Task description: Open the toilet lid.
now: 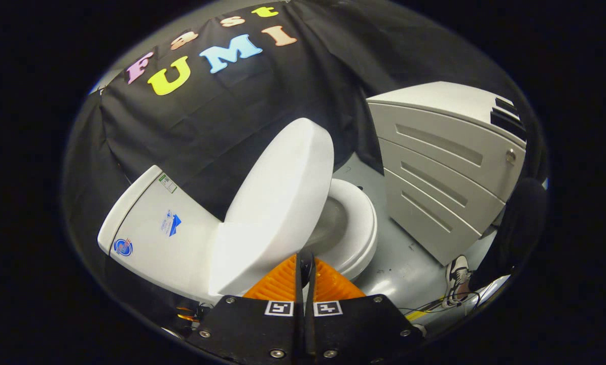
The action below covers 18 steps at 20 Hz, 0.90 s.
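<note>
Tongs (305,268) closed together below the raised toilet lid (277,203), seat (356,228) exposed.

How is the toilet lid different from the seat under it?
The toilet lid is lifted and tilted up, while the seat lies flat on the bowl. The lid is a solid, closed panel; the seat is a ring with an opening in the middle. The lid's edge is right at the tips of the gripper, whose fingers are nearly closed together; the seat lies just beyond them. Both are white and smooth.

Three stickers (168,223) sit on the toilet tank (150,228), their print too small to read. Square coded markers (279,308) top the gripper (305,268), at 6 o'clock from the tank's stickers.
</note>
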Motion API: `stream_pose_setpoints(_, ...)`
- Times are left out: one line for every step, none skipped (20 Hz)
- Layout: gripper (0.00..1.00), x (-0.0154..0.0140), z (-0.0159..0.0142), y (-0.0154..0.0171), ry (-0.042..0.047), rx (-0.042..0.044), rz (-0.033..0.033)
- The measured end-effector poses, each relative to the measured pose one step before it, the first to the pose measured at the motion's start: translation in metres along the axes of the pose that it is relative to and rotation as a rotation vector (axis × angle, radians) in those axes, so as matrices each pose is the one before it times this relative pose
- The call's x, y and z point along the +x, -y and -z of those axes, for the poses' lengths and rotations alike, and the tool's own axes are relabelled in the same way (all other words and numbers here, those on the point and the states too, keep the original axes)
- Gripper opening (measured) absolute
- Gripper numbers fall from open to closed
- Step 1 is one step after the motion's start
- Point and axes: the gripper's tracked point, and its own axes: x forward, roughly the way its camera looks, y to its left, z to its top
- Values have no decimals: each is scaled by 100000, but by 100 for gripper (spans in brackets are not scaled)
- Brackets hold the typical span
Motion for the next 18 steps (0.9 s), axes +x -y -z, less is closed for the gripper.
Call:
stream_pose_setpoints(0, -373, -336, -660, 875, -2734, -372)
stream_pose_setpoints(0, -220, -205, -676, 423, -3547, -409)
stream_pose_setpoints(0, -264, -243, -537, 19, -3751, -379)
stream_pose_setpoints(0, -262, -355, -582, 359, -3928, -248)
stream_pose_setpoints(0, -293, -393, -470, 435, -3599, 68)
stream_pose_setpoints(0, -292, -401, -320, 592, -2843, 303)
stream_pose_setpoints(0, -241, -251, -486, 527, -2767, 227)
stream_pose_setpoints(0, -234, -368, -366, 366, -1900, 468)
stream_pose_setpoints(0, -282, -427, -413, 334, -1367, 319)
stream_pose_setpoints(0, -302, -255, -483, 324, -1616, -200)
stream_pose_setpoints(0, -267, -494, -524, 1201, -1626, -383)
stream_pose_setpoints(0, -195, -312, -637, 977, -1630, -119)
stream_pose_setpoints(0, -206, -333, -452, 584, -2007, 88)
stream_pose_setpoints(0, -27, -171, -476, 552, -2556, 375)
stream_pose_setpoints(0, -85, -246, -349, 528, -2557, 172)
stream_pose_setpoints(0, -156, -177, -256, 625, -1992, -227)
stream_pose_setpoints(0, -169, -387, -272, 1016, -545, -418)
stream_pose_setpoints(0, -65, -240, -433, 411, -560, -533)
